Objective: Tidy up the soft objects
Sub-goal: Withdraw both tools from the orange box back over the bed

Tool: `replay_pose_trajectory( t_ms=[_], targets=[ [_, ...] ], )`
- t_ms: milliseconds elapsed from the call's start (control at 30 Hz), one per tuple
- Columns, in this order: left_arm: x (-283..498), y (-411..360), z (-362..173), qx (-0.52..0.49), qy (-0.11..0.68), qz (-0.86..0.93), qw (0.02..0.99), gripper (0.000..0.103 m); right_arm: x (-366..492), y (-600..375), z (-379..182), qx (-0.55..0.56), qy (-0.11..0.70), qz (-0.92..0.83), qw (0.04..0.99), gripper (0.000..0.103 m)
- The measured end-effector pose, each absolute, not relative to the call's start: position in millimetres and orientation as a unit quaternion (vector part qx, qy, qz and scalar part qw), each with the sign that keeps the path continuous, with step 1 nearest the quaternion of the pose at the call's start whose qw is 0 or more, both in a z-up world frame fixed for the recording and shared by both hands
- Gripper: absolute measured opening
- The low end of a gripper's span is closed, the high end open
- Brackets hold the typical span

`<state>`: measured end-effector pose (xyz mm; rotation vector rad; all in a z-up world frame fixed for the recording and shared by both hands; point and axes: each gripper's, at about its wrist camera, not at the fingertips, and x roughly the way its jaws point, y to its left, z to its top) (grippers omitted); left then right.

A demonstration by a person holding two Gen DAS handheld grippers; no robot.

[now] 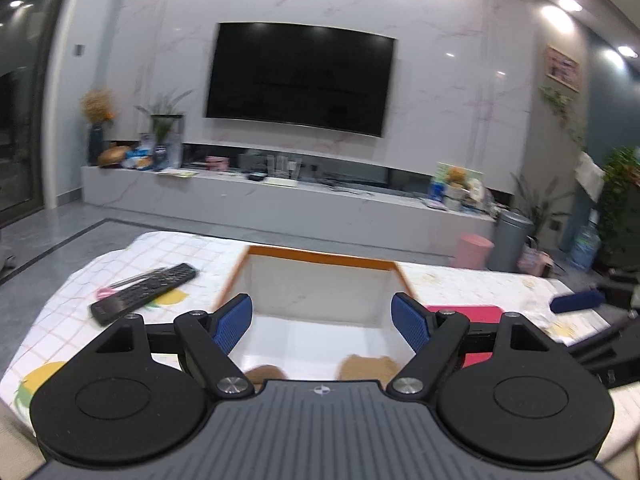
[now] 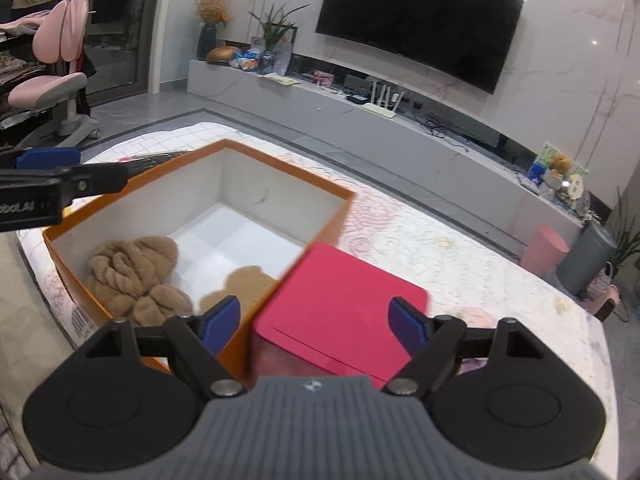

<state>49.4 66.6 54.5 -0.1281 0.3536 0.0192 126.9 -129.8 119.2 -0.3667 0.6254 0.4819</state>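
On the left part of the bench (image 1: pixel 60 320) a black remote (image 1: pixel 144 294) lies on the checked cloth, well clear of the work. My left tongs (image 1: pixel 322 322) hang over the orange box (image 2: pixel 280 176), spread wide and gripping nothing. Inside the box, against its near left wall, the tan plush toy (image 2: pixel 136 276) sits bunched up; a second tan piece (image 2: pixel 244 284) lies beside it, partly hidden by the pink box (image 2: pixel 344 304) touching the orange box's right side. My right tongs (image 2: pixel 316 320) hover above that pink box, also wide and empty. I judge the soft things are already stowed, so the next step is likely closing or tidying the boxes. To do it well I should come down level, take the pink box by opposite edges, and avoid nudging the orange wall.
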Motion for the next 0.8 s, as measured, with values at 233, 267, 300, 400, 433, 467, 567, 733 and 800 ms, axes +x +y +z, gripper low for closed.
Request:
replay_pose_trajectory(
  t_ms=[233, 267, 300, 400, 433, 467, 567, 733, 800],
  targets=[
    [54, 19, 60, -0.056, 0.172, -0.029, 0.983, 0.093, 119, -181, 131, -0.175, 0.294, 0.196, 0.919, 0.082],
    [56, 14, 59, -0.056, 0.176, -0.035, 0.982, 0.093, 118, -190, 132, -0.173, 0.293, 0.191, 0.921, 0.083],
    [59, 7, 57, -0.056, 0.181, -0.041, 0.981, 0.093, 118, -201, 132, -0.171, 0.291, 0.184, 0.923, 0.084],
    [66, -13, 54, -0.063, 0.193, -0.054, 0.978, 0.093, 117, -228, 132, -0.163, 0.287, 0.162, 0.930, 0.088],
    [66, -18, 52, -0.065, 0.196, -0.058, 0.977, 0.093, 117, -236, 130, -0.160, 0.286, 0.153, 0.932, 0.088],
    [68, -26, 50, -0.068, 0.198, -0.062, 0.976, 0.093, 117, -245, 129, -0.157, 0.286, 0.144, 0.934, 0.088],
    [75, -49, 42, -0.068, 0.209, -0.072, 0.973, 0.093, 121, -268, 118, -0.154, 0.289, 0.115, 0.938, 0.089],
    [79, -83, 17, -0.049, 0.234, -0.086, 0.967, 0.093, 129, -305, 92, -0.136, 0.305, 0.074, 0.940, 0.092],
    [81, -91, 6, -0.060, 0.259, -0.105, 0.958, 0.093, 132, -318, 79, -0.125, 0.321, 0.065, 0.937, 0.092]
  ],
)
